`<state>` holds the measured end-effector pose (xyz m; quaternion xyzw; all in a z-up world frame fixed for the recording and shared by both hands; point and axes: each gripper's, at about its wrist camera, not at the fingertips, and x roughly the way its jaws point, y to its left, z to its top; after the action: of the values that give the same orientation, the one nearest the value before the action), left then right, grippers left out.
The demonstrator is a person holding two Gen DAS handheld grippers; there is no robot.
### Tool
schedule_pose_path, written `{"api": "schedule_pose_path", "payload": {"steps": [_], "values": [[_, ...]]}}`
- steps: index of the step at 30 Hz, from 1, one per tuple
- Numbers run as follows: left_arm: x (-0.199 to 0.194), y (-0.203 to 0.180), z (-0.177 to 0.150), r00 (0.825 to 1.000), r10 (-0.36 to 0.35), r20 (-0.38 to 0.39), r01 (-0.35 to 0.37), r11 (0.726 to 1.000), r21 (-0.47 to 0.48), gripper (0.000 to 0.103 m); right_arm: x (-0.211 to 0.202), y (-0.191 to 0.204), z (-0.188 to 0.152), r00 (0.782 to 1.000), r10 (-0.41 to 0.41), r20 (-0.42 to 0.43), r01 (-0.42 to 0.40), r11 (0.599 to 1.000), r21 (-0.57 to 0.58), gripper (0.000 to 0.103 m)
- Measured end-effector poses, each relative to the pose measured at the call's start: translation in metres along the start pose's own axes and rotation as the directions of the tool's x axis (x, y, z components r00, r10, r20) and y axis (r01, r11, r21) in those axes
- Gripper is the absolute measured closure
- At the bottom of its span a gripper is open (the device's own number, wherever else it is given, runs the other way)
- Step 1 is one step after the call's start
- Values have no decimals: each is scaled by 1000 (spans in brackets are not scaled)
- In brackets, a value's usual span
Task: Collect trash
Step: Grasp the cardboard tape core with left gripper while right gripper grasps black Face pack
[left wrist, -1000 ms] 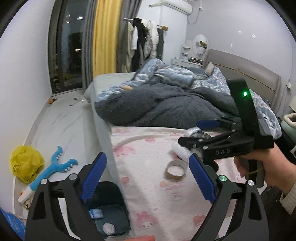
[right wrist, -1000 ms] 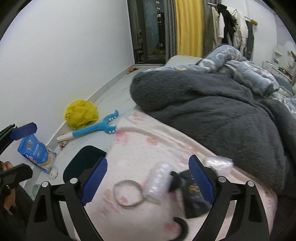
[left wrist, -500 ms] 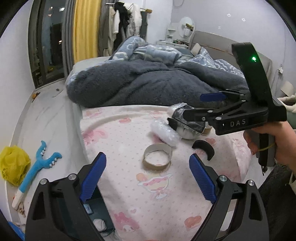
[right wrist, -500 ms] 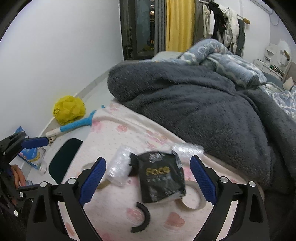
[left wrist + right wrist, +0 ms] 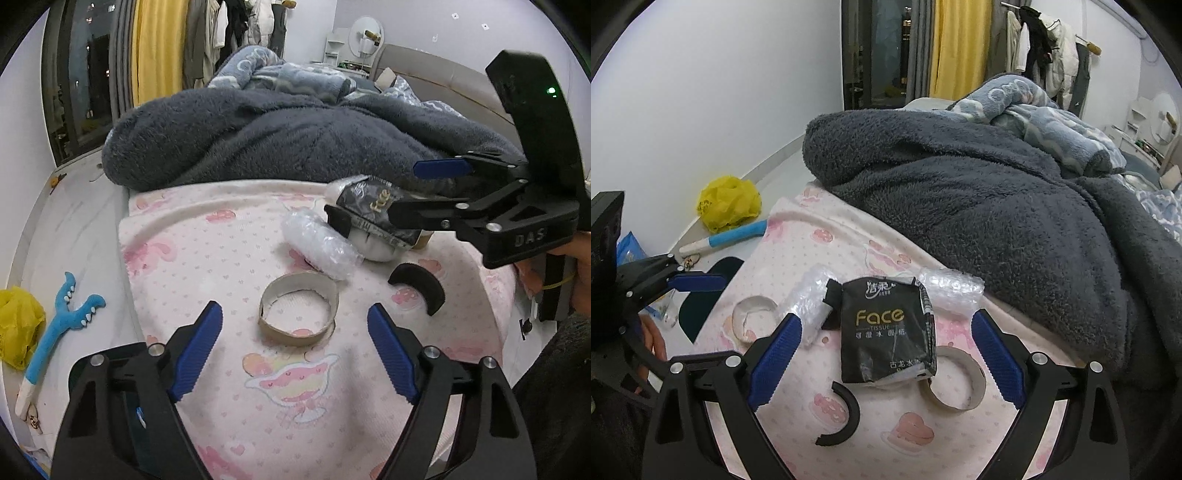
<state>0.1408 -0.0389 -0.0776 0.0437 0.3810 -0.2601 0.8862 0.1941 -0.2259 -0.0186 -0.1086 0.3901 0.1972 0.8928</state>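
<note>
A flat cardboard ring (image 5: 298, 314) lies on the pink bedsheet (image 5: 229, 266) just ahead of my left gripper (image 5: 295, 321). Its jaws are closing with the ring between their tips, and the pads do not touch it. My right gripper (image 5: 886, 319) stands open astride a black "Face" tissue pack (image 5: 886, 328), clear of both pads. In the left wrist view it hovers at the right gripper (image 5: 402, 192) over the pack (image 5: 373, 210). Beside it lie a bubble-wrap roll (image 5: 319, 245), a black C-shaped piece (image 5: 421, 284) and a second cardboard ring (image 5: 955, 380).
A dark grey blanket (image 5: 979, 192) is heaped right behind the trash. Another bubble-wrap piece (image 5: 951, 291) lies at its edge. On the floor left of the bed are a dark bin (image 5: 705, 295), a yellow bag (image 5: 727, 203) and a blue toy (image 5: 62, 325).
My left gripper came forward and down from above the bin to the cardboard ring, and its jaws narrowed. My right gripper shifted so the tissue pack sits centred between its fingers.
</note>
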Motion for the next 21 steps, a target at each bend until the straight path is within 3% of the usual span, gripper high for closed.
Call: {"api": "schedule_pose_path", "payload": {"steps": [12, 15, 19, 21], "values": [[25, 3, -2, 999, -13, -32, 12, 999, -48, 31, 16, -1, -11, 999, -19, -45, 17, 999, -36, 9], [27, 5, -1, 999, -7, -32, 6, 998, -55, 37, 20, -2, -12, 998, -19, -53, 17, 999, -35, 9], [28, 6, 1, 1000, 5, -24, -6, 998, -56, 52, 23, -3, -13, 998, -32, -55, 30, 999, -36, 13], [27, 6, 1, 1000, 11, -23, -12, 999, -53, 53, 23, -5, -13, 998, -34, -55, 33, 999, -26, 16]]}}
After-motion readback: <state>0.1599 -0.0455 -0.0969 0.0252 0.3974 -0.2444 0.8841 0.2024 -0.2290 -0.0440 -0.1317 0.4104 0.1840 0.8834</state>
